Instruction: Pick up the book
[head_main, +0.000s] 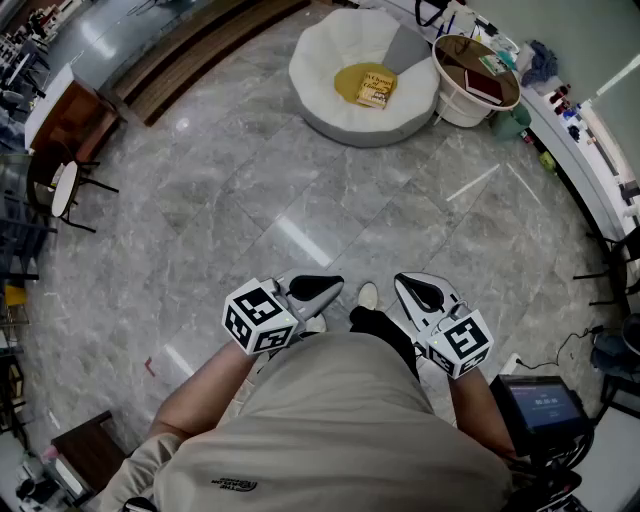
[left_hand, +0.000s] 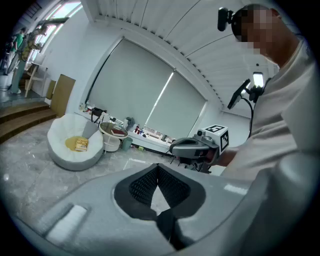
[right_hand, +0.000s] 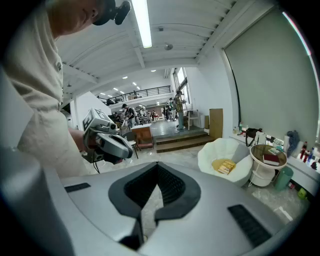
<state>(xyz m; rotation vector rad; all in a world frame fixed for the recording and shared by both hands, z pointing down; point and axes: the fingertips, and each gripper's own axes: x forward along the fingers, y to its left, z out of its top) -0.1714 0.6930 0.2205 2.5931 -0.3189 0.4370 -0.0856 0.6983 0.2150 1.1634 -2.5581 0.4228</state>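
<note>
**Risks.** The book (head_main: 376, 88), yellow-covered, lay flat on a yellow cushion (head_main: 352, 80) in the hollow of a white round seat (head_main: 320, 110). It was well apart from both grippers, across a stretch of polished marble floor (head_main: 300, 200).
- A second, dark red book (head_main: 485, 88) was noted on the round side table (head_main: 447, 95) just beside the seat. It could be taken by mistake if the approach drifted that way.
- The cushion was judged soft. A jaw pressed down at the cover's edge would probably sink the book rather than get under it, or push it toward the seat's wall.
- Only a thin edge was offered, so a shallow pinch might catch the cover alone and let the pages fan open.
- An approach with the jaws unopened would merely shove the book.

**Pose.** The left gripper (head_main: 322, 290) and the right gripper (head_main: 415, 292) were held side by side close to the person's waist, forearms bent. Both were pointed forward and somewhat downward at the floor, with the marker cubes turned up toward the head camera.

In each gripper view the jaws were pressed together at the tips, with nothing between them.
</note>
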